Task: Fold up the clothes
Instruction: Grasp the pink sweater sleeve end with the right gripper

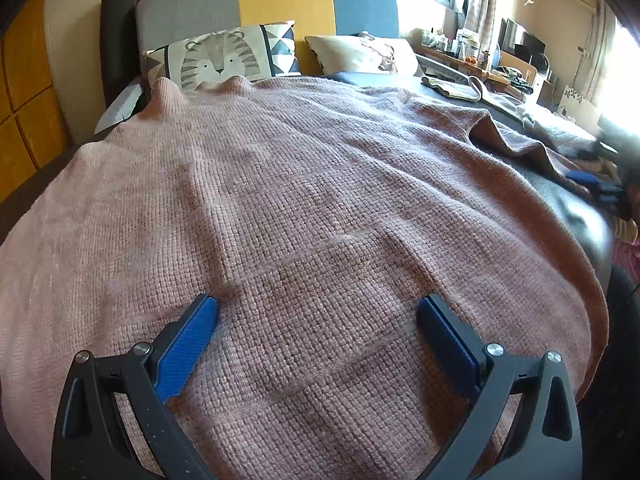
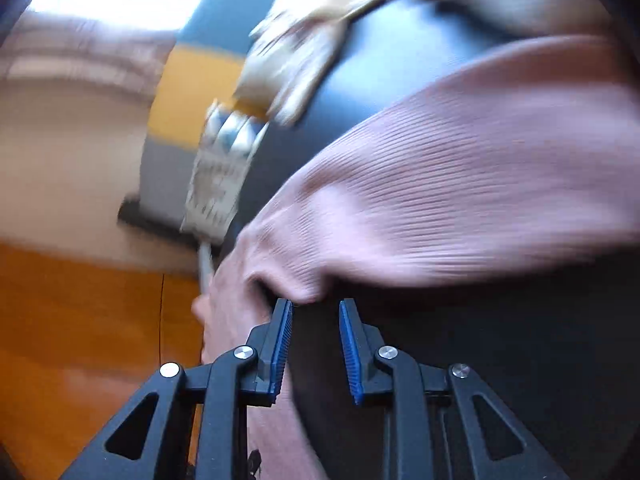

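A pink knitted sweater [image 1: 304, 184] lies spread flat over a dark bed [image 1: 580, 212] and fills most of the left wrist view. My left gripper [image 1: 318, 308] stands wide open low over the sweater's near part, with only flat knit between its blue pads [image 1: 188, 344]. The right wrist view is blurred. There the same pink sweater [image 2: 460, 184] lies across the dark surface [image 2: 500, 360]. Its bunched edge sits just beyond the left fingertip of my right gripper [image 2: 316, 308]. Those jaws stand partly apart and only dark surface shows between them.
A tiger-print pillow [image 1: 218, 58] and a deer-print pillow [image 1: 360, 54] lean on a grey, yellow and blue headboard [image 1: 284, 0]. Other clothes [image 1: 560, 128] lie at the bed's far right. A wooden cabinet [image 1: 24, 92] stands left, a cluttered desk [image 1: 480, 52] by the window.
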`<action>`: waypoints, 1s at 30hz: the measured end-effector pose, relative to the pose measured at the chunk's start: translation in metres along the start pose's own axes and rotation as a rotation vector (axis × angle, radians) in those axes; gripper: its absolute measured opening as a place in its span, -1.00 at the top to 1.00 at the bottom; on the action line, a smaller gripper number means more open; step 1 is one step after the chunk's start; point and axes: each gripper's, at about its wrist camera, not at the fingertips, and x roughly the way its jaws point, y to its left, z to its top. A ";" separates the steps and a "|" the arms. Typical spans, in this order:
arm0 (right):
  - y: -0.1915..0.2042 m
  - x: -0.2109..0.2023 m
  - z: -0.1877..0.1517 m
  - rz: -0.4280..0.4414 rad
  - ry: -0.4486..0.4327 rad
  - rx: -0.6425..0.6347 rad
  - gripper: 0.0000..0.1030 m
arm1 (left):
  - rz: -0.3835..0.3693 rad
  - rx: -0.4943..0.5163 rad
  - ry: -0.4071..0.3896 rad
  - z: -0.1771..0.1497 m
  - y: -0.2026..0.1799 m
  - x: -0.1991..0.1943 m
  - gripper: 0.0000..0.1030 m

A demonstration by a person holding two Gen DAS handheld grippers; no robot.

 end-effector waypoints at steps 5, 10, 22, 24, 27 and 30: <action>-0.044 -0.058 0.007 -0.116 -0.180 0.209 0.43 | 0.002 0.001 -0.004 0.000 0.000 0.000 -0.97; -0.062 -0.067 0.018 -0.090 -0.234 0.295 0.43 | 0.001 -0.001 -0.006 -0.001 0.000 -0.001 -0.97; -0.044 -0.056 0.035 -0.051 -0.267 0.168 0.88 | -0.003 -0.008 -0.009 -0.002 0.001 -0.001 -0.97; -0.026 -0.059 0.037 -0.038 -0.279 0.122 0.88 | -0.003 -0.008 -0.009 -0.002 0.001 -0.001 -0.97; 0.010 -0.062 0.042 0.015 -0.287 0.058 0.88 | -0.001 -0.010 -0.010 -0.002 0.000 -0.001 -0.97; 0.059 -0.063 0.051 0.067 -0.292 -0.015 0.88 | -0.003 -0.021 -0.007 -0.002 0.000 -0.002 -0.97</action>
